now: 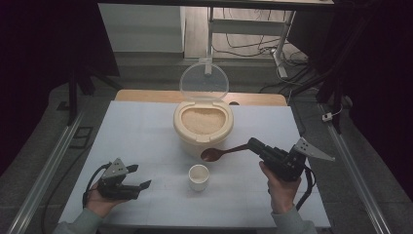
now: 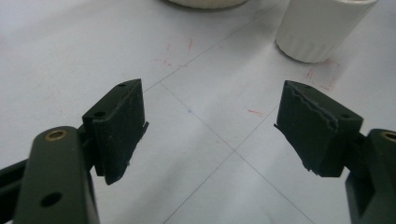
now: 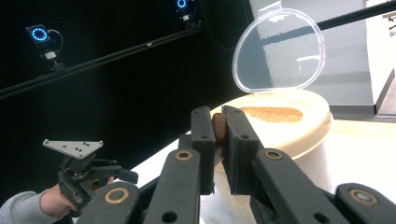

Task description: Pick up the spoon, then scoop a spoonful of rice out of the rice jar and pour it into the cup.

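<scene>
A cream container point(image 1: 203, 127) full of pale grain stands at the table's middle, its clear lid point(image 1: 204, 81) tipped up behind it. A small white cup point(image 1: 198, 177) sits just in front of it. My right gripper point(image 1: 252, 144) is shut on the handle of a brown spoon point(image 1: 214, 153), whose bowl hovers between container and cup. In the right gripper view the jaws point(image 3: 215, 114) pinch the spoon handle point(image 3: 218, 127) before the container point(image 3: 299, 135). My left gripper point(image 1: 140, 176) rests low at the front left, open and holding nothing point(image 2: 210, 123). The cup point(image 2: 322, 28) lies beyond its right jaw.
The white table point(image 1: 146, 131) has faint red marks and thin grid lines near the cup. A wooden edge point(image 1: 146, 95) runs behind the sheet. Metal rails point(image 1: 48, 161) flank both sides, and a desk frame with cables point(image 1: 272, 44) stands at the back.
</scene>
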Motion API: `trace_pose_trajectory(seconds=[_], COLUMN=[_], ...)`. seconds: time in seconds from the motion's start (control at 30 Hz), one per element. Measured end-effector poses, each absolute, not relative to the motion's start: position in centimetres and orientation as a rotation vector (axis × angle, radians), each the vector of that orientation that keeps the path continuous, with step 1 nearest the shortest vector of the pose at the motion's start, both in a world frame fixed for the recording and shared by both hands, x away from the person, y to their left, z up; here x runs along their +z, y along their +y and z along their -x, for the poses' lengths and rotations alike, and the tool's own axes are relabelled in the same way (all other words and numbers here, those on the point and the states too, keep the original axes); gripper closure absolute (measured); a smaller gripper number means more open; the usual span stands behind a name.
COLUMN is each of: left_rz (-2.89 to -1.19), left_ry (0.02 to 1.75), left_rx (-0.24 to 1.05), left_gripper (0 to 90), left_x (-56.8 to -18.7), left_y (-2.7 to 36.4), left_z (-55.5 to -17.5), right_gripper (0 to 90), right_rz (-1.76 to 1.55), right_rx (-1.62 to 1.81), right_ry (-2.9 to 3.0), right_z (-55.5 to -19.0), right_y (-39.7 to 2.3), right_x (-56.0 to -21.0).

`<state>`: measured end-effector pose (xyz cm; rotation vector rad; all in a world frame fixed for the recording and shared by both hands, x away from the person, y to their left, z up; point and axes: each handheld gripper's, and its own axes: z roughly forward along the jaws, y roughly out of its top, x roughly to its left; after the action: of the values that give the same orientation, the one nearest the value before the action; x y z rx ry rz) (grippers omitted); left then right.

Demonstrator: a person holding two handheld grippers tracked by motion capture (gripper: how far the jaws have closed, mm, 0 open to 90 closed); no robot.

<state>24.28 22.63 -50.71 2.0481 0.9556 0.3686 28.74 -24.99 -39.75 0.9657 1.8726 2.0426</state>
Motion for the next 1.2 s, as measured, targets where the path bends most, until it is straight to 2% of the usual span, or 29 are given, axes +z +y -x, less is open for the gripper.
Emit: trace_pose_trajectory(seconds=[0.5,0.8,1.2], left_rz=[-2.063,-2.078,-2.088], left_ry=[0.965,0.966,0.965], left_rx=[0.361,0.349,0.338], left_gripper=[22.6,22.3,22.3], left_x=[-51.0,-51.1,-51.3], left_y=[22.6,22.5,22.4], left_z=[-24.5,-24.6,-24.7], right_gripper=[82.9,82.9,82.9], right_rz=[-0.904,-0.932,-0.971], right_rx=[2.082,2.012,1.853], right_ry=[1.791,1.740,1.766], right_z=[-29.2,-32.6,-36.4], right_y=[-24.8,-23.8,-21.8], right_x=[-37.0,-35.1,-34.9])
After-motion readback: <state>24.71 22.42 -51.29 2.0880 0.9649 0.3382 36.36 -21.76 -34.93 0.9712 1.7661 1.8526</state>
